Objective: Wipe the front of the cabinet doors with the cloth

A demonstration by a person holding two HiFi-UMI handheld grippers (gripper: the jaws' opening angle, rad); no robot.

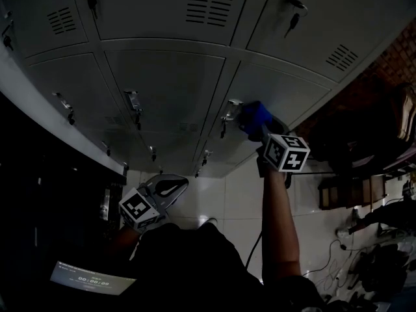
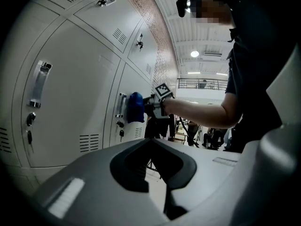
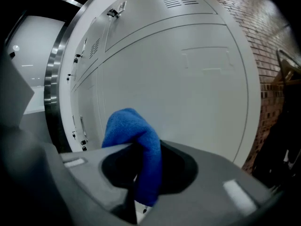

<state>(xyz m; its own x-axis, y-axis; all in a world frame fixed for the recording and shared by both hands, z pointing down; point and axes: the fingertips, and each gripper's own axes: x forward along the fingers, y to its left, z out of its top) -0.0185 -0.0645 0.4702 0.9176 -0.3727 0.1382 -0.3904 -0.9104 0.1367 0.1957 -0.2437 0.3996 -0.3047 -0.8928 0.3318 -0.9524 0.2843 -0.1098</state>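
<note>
My right gripper point(image 1: 252, 125) is shut on a blue cloth point(image 1: 255, 116) and holds it against a grey cabinet door point(image 1: 286, 93), just right of that door's handle point(image 1: 229, 109). In the right gripper view the cloth point(image 3: 134, 131) bulges up out of the gripper point(image 3: 141, 182), with the pale door point(image 3: 188, 93) close behind. The left gripper view shows the cloth point(image 2: 136, 107) touching the door beside the handle point(image 2: 122, 105). My left gripper point(image 1: 170, 186) hangs low, away from the doors, its jaws point(image 2: 157, 166) shut on nothing.
The grey lockers stand in rows, with keys point(image 1: 293, 22) hanging from the locks. A brick wall point(image 1: 396, 57) rises at the right. Bags and clutter point(image 1: 377, 239) and a cable point(image 1: 325, 265) lie on the tiled floor. A lit screen point(image 1: 91, 279) shows at the lower left.
</note>
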